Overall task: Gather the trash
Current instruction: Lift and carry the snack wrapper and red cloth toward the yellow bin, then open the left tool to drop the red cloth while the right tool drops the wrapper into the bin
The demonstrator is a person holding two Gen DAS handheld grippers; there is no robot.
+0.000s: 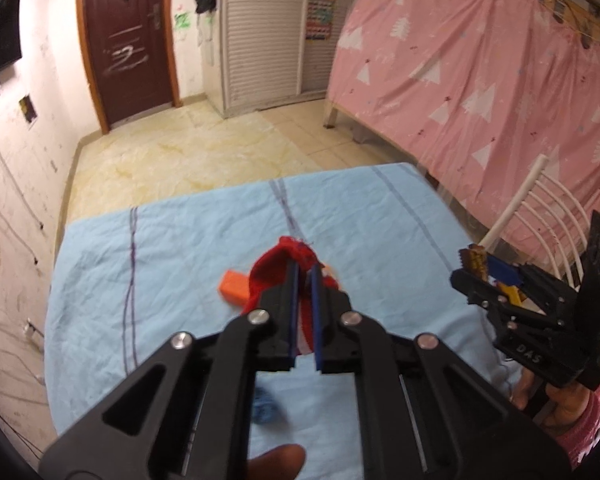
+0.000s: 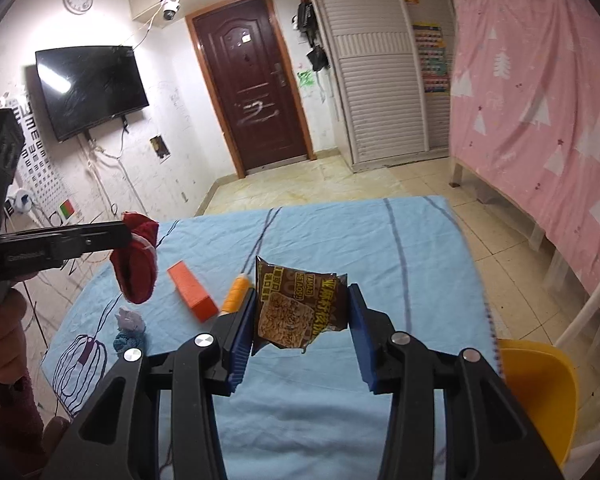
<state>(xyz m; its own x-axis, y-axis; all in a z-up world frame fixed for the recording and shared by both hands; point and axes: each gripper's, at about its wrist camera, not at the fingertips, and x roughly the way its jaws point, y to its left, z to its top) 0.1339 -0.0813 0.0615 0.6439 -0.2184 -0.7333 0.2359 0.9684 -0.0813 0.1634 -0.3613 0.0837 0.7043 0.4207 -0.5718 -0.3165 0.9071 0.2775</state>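
My left gripper [image 1: 305,270] is shut on a red sock [image 1: 276,268], which hangs from its tips above the blue-clothed table [image 1: 172,248]. From the right wrist view the left gripper [image 2: 126,232] comes in from the left with the red sock [image 2: 138,268] dangling below it. My right gripper [image 2: 300,312] is shut on a brown snack packet [image 2: 296,308], held upright between the blue pads. In the left wrist view the right gripper [image 1: 484,268] is at the right edge with the brown snack packet [image 1: 474,260] at its tips.
On the table lie an orange block [image 2: 192,292], an orange thread spool [image 2: 236,294], a crumpled white paper [image 2: 130,320] and a small blue knitted thing [image 2: 128,342]. A yellow bin [image 2: 540,392] stands at the right edge, a white chair [image 1: 548,208] behind it.
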